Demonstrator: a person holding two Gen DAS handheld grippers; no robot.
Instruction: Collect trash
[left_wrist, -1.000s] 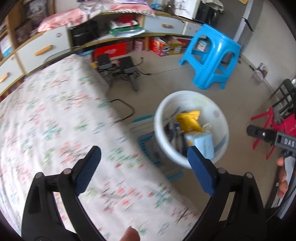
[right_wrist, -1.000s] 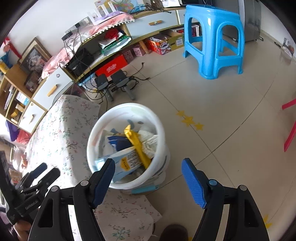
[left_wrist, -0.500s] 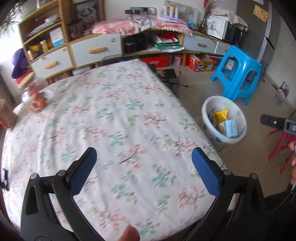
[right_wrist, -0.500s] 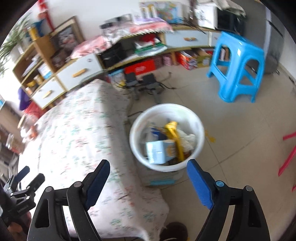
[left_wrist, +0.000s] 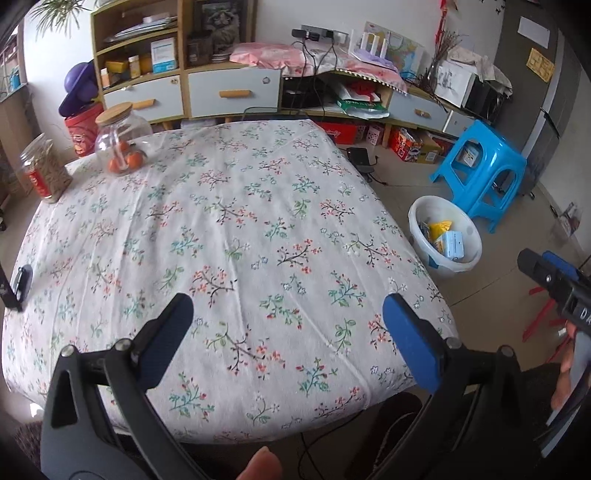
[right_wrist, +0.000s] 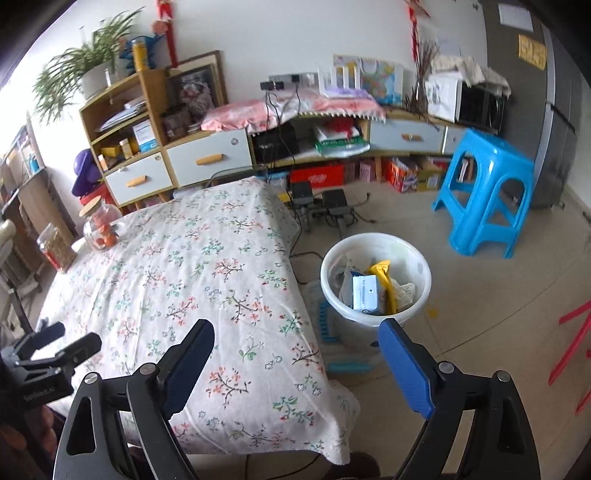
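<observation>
Both claws released, gripping nothing: left gripper (left_wrist: 286, 326) over the table (left_wrist: 236, 229), right gripper (right_wrist: 295, 354) at its edge. White bin (right_wrist: 375, 275) holding trash (right_wrist: 369, 290) beside the table.

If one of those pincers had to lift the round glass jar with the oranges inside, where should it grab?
Probably the short neck just under the bamboo lid of the glass jar, coming in level from the near side of the table. The belly is round, smooth and likely too wide, while the neck is narrower and the lid overhangs it. The jar stands upright, so a level approach suits. Both grippers are open.
</observation>
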